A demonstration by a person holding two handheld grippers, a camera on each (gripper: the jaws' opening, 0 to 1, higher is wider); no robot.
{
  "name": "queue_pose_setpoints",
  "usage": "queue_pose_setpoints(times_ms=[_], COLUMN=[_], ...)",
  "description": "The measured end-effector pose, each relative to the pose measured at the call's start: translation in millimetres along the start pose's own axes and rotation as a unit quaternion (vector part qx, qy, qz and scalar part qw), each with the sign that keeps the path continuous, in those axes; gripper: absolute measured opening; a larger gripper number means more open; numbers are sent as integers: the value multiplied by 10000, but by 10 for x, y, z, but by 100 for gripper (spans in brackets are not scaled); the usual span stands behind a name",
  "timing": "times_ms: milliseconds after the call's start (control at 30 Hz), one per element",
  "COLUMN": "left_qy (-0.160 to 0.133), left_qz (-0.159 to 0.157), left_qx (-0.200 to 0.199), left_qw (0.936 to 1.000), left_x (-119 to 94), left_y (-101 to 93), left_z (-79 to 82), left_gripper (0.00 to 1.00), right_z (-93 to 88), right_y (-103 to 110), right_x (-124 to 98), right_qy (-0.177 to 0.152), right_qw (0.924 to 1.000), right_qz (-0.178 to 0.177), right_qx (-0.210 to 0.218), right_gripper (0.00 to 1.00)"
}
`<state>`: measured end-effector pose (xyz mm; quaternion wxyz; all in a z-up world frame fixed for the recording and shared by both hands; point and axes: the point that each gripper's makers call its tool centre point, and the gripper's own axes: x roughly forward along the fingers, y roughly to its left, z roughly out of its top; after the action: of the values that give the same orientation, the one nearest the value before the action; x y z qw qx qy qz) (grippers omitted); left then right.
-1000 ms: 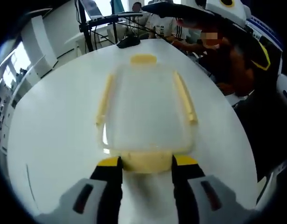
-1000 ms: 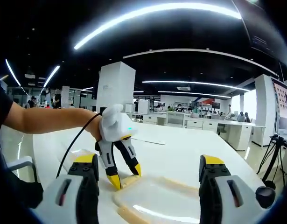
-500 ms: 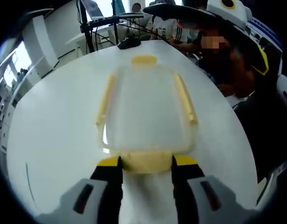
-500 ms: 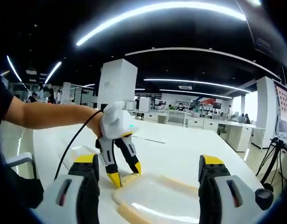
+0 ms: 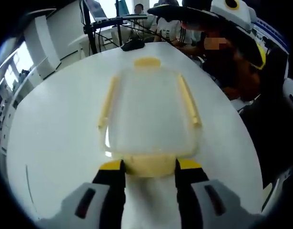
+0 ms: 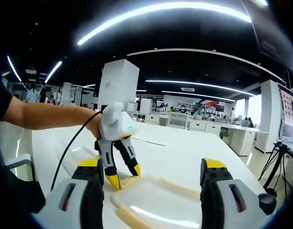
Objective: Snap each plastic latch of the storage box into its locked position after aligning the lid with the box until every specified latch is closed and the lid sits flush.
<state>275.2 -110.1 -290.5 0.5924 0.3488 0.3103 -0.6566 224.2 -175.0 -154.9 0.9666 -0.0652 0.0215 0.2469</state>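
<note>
Left gripper [image 5: 148, 167] tilted down at bench [image 5: 55, 124] edge, jaws spread astride storage box [image 5: 148, 114] end latch [image 5: 148, 164], not gripping it, right gripper [image 6: 153, 174] level, wide open, empty

White table carrying a clear storage box

The table [image 5: 55, 124] is white, smooth and glossy, its far edge rounded in the left gripper view; the translucent storage box [image 5: 148, 114] sits directly on it near the middle, lid on, with pale yellow latches along its left, right, near and far sides; a dark rounded object [image 5: 132, 44], too small to identify, lies at the far edge; in the right gripper view the same white table [image 6: 175, 152] stretches far behind the box [image 6: 158, 202].
</note>
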Motion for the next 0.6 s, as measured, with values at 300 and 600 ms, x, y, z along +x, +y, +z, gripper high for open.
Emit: queue_pose_setpoints(times_ms=[300,600], left_qy=[-98,-15], left_qz=[24,37], left_qx=[-58,-56], left_qw=[9999,10000], left_x=[-14,-12], left_y=[-7,-14], left_z=[1,8], left_gripper=[40,40], right_z=[-18,-93], right_y=[-178,-452], right_x=[-109,-275], right_qy=[0,120], right_qw=[9998,9985], right_qz=[-187,-529], right_qx=[59,63], right_gripper=[84,84])
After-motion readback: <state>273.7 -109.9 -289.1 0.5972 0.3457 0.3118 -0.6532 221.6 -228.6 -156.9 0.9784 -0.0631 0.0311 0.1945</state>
